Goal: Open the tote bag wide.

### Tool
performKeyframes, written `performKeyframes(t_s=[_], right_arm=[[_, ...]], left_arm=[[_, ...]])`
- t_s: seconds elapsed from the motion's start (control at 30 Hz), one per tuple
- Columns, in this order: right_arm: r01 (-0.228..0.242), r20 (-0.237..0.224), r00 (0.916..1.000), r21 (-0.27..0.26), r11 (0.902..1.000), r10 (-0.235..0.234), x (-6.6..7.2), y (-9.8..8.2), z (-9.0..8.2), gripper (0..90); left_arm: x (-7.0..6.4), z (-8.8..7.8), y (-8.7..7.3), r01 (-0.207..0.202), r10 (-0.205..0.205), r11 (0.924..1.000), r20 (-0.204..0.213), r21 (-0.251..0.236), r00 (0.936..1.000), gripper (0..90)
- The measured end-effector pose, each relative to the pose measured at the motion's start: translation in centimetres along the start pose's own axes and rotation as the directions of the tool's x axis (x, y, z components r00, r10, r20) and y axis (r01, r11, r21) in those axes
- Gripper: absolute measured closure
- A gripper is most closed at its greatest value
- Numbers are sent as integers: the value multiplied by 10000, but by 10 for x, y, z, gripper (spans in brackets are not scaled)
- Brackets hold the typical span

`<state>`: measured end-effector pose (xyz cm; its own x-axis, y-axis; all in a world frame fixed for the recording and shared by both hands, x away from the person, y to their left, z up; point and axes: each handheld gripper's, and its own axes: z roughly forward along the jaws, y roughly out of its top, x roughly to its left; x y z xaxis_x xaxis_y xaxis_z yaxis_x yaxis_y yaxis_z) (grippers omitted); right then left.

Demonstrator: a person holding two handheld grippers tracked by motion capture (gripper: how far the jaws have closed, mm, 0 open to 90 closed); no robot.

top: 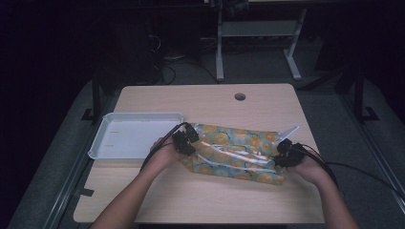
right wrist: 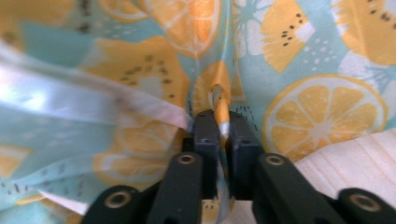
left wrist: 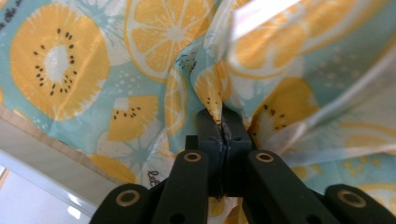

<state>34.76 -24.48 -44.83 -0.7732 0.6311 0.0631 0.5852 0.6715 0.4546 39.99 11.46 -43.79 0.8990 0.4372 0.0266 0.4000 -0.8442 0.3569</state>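
Note:
A glossy teal sheet printed with orange and kiwi slices [top: 234, 152] lies crumpled in a long bundle across the middle of the wooden table [top: 191, 102]. My left gripper [top: 186, 139] is at the bundle's left end, shut on a pinched fold of the sheet [left wrist: 140, 70], with its jaws [left wrist: 223, 126] pressed together on it. At the bundle's right end is my right gripper [top: 285, 153]. Its jaws [right wrist: 223, 121] hold a narrow fold of the sheet [right wrist: 322, 116] between the pads. Both hands rest low at the table.
A white shallow tray [top: 133, 136] sits on the table's left, just beside my left gripper. A round cable hole [top: 239, 97] is near the far edge. Black cables trail from both grippers. Desk legs [top: 219, 52] stand on the dark floor beyond the table.

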Motion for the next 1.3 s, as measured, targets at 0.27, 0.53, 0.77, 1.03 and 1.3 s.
performKeyframes(t_s=[0.27,0.53,0.77,1.03,1.3], right_arm=[[-762,-19,9971,-1071,9913,765,-5,0,-26,722],[-1083,-49,9940,-1974,9743,1095,-4,0,-49,598],[-911,109,9953,-2343,9679,963,1,3,-63,540],[-468,164,9985,-2534,9662,527,10,4,-80,518],[-92,-38,10000,-2799,9600,84,23,7,-92,513]], left_arm=[[13,-21,-8,772,-738,9906,337,-1134,9967,717],[21,-51,-15,1262,-1149,9642,617,-2331,9915,556],[17,-71,-15,1397,-1137,9409,1007,-3087,9884,516],[-2,-87,-8,668,-134,9346,1531,-3494,9881,512],[-23,-94,0,18,738,9315,1938,-3638,9783,511]])
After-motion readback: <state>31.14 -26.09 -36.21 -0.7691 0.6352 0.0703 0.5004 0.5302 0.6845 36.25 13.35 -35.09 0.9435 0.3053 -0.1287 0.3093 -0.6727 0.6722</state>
